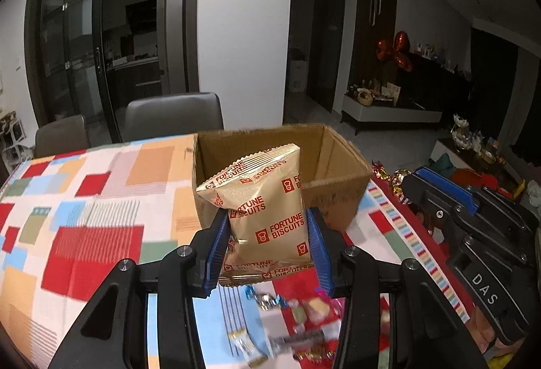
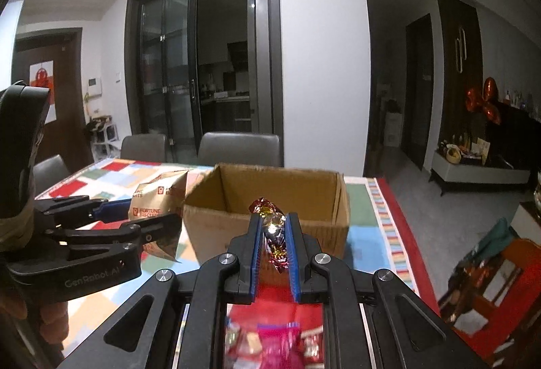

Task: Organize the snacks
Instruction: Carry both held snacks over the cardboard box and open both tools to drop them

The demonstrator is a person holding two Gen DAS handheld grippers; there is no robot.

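My left gripper point(image 1: 268, 230) is shut on a gold Fortune Biscuits packet point(image 1: 267, 200) and holds it above the table, just in front of the open cardboard box point(image 1: 341, 176). My right gripper point(image 2: 274, 230) is shut on a shiny red and gold foil-wrapped candy point(image 2: 272, 227), held in front of the same box point(image 2: 216, 223). In the right wrist view the left gripper point(image 2: 142, 216) with the biscuit packet point(image 2: 159, 196) is to the left of the box. In the left wrist view the right gripper's body point(image 1: 473, 233) is at the right.
Several loose wrapped candies point(image 1: 297, 318) lie on the patchwork tablecloth point(image 1: 84, 216) below the grippers, also seen in the right wrist view point(image 2: 270, 345). Grey chairs point(image 2: 240, 149) stand behind the table. The table's right edge point(image 2: 402, 233) drops to the floor.
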